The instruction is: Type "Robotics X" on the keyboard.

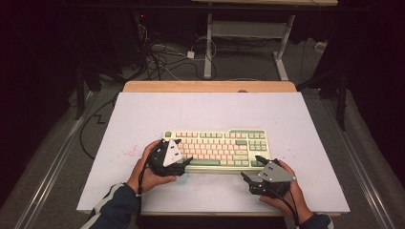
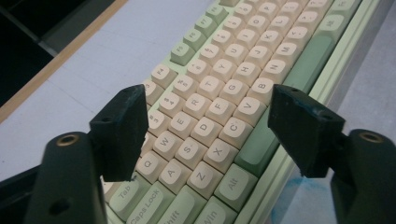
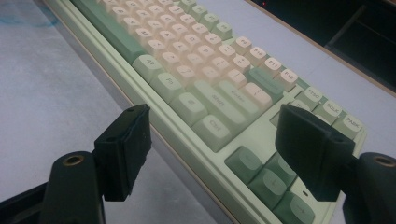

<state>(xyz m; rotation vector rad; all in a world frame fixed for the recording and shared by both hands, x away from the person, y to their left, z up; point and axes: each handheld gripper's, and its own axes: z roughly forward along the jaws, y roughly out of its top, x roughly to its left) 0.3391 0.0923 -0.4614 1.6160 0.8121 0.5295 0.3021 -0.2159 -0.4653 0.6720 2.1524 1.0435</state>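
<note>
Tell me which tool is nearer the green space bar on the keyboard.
Left. The left tool hovers over the keyboard's left end beside the space bar; the right tool sits off its right front corner.

The keyboard (image 2: 219,107) keycaps read Tab, Caps Lock, Shift, Alt, Win.

Left gripper (image 1: 184,161) and right gripper (image 1: 251,168), hand-held, low (jaws spread wide on both).
</note>
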